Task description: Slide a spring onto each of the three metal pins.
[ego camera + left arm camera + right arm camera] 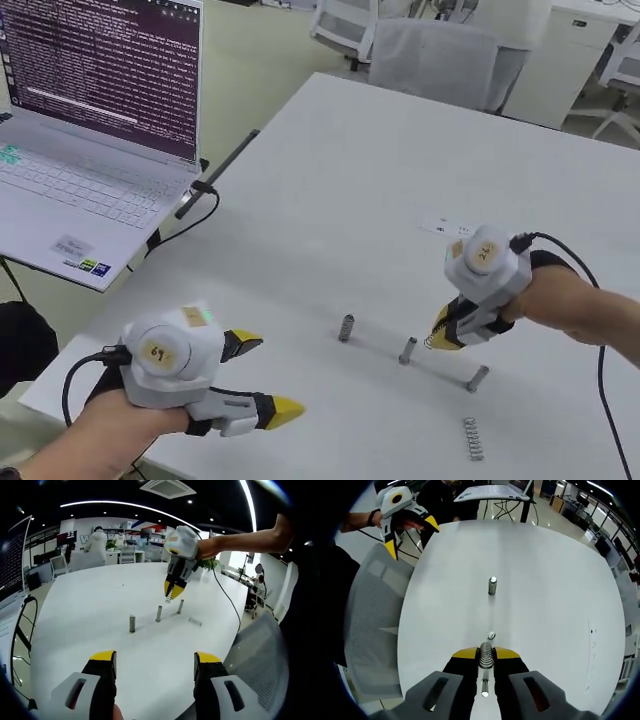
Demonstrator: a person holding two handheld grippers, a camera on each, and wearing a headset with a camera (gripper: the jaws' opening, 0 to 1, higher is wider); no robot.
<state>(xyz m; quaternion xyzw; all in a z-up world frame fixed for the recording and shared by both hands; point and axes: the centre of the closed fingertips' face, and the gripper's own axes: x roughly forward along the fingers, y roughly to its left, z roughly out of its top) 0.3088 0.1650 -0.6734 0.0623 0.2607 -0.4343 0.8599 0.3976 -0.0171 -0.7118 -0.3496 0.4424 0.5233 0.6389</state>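
Near the front edge of the white worktop, three short metal pins stand in a row. The left pin carries a grey coil spring, while the middle pin and the right pin are bare. The right gripper has its yellow-tipped fingers narrow, pinching a small steel spring just beside the middle pin. One loose spring lies flat close to the front edge, near the right pin. The left gripper hovers at the front left corner, its fingers wide and holding nothing.
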